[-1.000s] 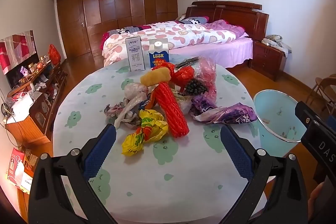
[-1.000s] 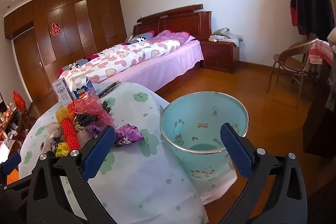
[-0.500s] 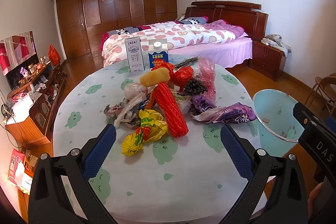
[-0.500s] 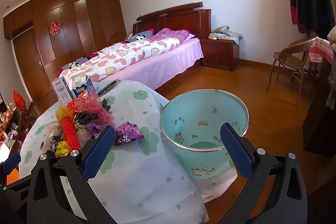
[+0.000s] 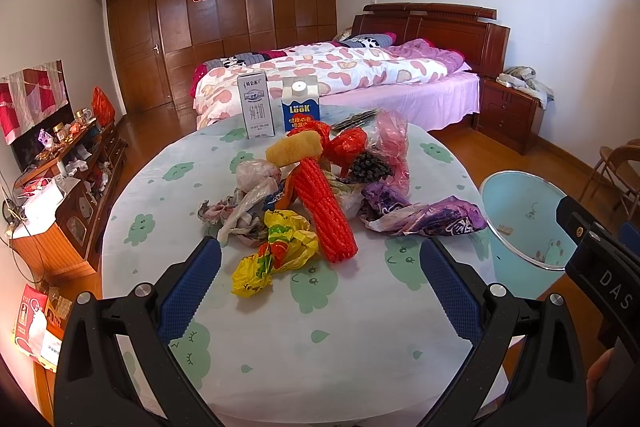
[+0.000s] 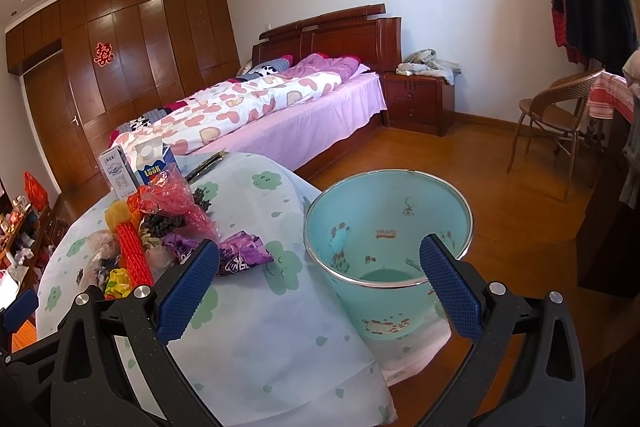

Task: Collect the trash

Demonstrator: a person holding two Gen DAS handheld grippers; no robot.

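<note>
Trash heaped near the middle of the round table [image 5: 360, 327]: a crumpled yellow wrapper [image 5: 276, 251] nearest the near edge, a red foam net sleeve [image 5: 324, 211] lying lengthwise beside it, a purple wrapper [image 5: 428, 219] spread toward the right edge, a black net clump [image 5: 370, 167] and pink bag [image 5: 390, 143] behind. A pale blue bin [image 6: 384, 239], upright, is seen standing on the floor against the table's right edge

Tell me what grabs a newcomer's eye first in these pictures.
A bright heap of crumpled wrappers sits mid-table, with a red foam net sleeve lying along it and a yellow wrapper nearest the open left hand-held gripper. Beside the table's right edge stands an empty turquoise bin, framed by the open right hand-held gripper.
</note>
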